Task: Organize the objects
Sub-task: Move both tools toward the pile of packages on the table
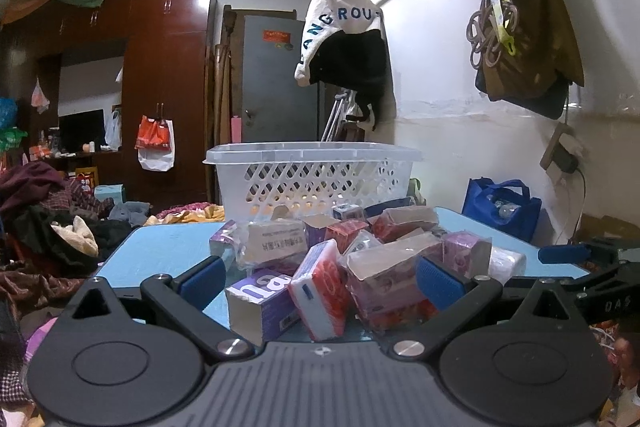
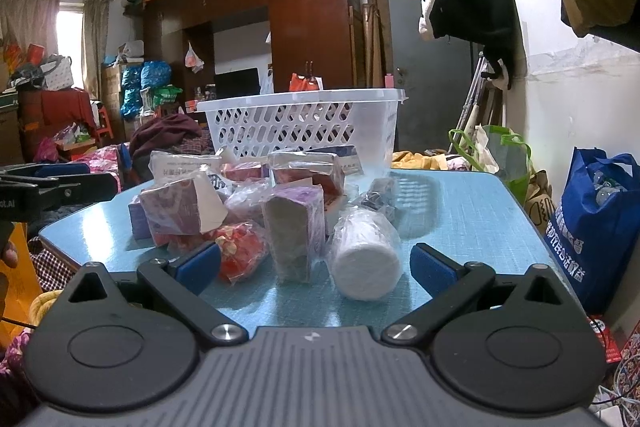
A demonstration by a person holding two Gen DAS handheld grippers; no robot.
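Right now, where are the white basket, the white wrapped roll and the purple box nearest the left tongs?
white basket (image 2: pixel 296 131): right wrist view, front lattice wall.
white wrapped roll (image 2: pixel 366 269): right wrist view, round end facing the camera.
purple box (image 1: pixel 264 293): left wrist view, printed top face.

Left gripper (image 1: pixel 320 281): jaws wide apart, empty.
Packets (image 1: pixel 340 259): heaped on blue bench (image 1: pixel 160 247).
Basket (image 1: pixel 312 171): white, behind heap.
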